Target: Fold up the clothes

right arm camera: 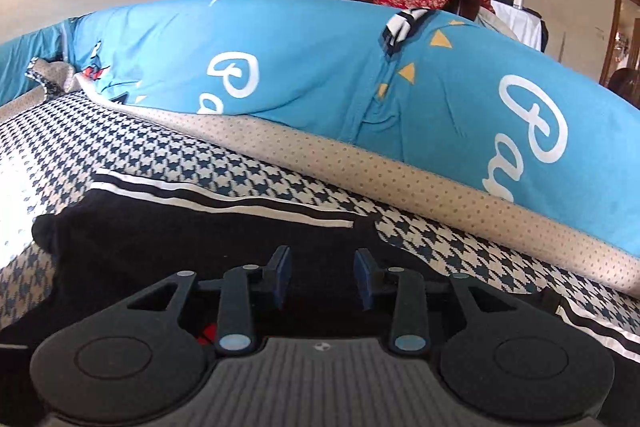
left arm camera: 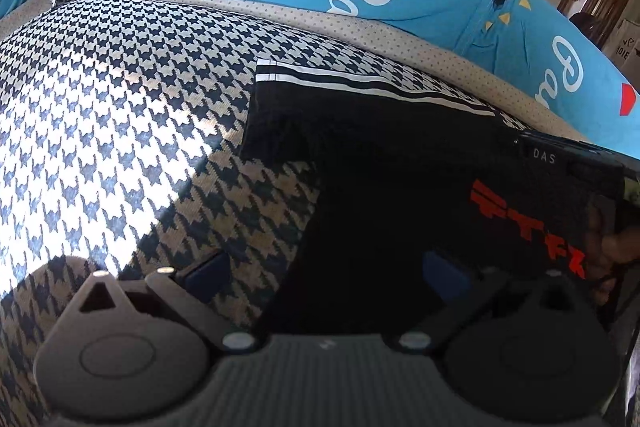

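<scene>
the left gripper (left arm camera: 326, 273) is held low with its fingers spread wide, one over the houndstooth blanket (left arm camera: 120, 115), the other over the black t-shirt (left arm camera: 380, 155). the right gripper (right arm camera: 322, 277) is parted too, nothing between its blue pads, just above the same shirt (right arm camera: 200, 239). the shirt is laid flat on the blanket, white stripes along its sleeve, red print near the right gripper. behind is seen a blue quilt (right arm camera: 300, 67).

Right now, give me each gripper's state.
Left gripper: open, over the black garment.
Right gripper: open, holding nothing, low over the garment.
</scene>
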A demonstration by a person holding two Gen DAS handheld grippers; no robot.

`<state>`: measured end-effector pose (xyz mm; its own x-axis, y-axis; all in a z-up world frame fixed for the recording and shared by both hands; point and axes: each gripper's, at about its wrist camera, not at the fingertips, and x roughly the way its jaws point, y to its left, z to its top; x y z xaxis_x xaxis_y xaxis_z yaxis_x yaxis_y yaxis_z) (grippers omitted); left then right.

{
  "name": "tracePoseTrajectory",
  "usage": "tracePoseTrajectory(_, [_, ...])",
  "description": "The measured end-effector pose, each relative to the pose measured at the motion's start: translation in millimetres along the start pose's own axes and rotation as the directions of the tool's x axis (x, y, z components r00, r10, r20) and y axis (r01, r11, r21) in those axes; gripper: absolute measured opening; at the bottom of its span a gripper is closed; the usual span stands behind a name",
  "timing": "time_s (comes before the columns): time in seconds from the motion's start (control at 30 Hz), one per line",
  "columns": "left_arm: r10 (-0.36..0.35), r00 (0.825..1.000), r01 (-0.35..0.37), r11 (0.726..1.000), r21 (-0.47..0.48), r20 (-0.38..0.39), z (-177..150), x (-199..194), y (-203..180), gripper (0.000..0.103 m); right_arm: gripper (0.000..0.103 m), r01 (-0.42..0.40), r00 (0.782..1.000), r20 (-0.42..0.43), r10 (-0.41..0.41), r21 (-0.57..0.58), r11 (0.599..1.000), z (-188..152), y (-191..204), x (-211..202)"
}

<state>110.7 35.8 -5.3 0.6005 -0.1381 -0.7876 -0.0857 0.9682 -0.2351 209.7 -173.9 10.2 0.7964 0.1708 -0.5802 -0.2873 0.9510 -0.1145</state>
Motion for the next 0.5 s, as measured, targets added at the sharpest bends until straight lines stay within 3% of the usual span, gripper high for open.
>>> tracePoseTrajectory(0.27, [0.018, 1.000, -0.018, 0.999, 0.037, -0.004, -2, 4, -7, 0.103, 0.036, 0.041, 0.999, -0.021, -0.041, -0.013, 0.999, 11, -15, 32])
tracePoseTrajectory(0.5, [0.037, 0.999, -0.037, 0.998, 0.055, -0.001, -3, 7, -11, 0.103, 0.036, 0.002, 0.999, -0.036, -0.002, -0.012, 1.000, 14, -18, 46])
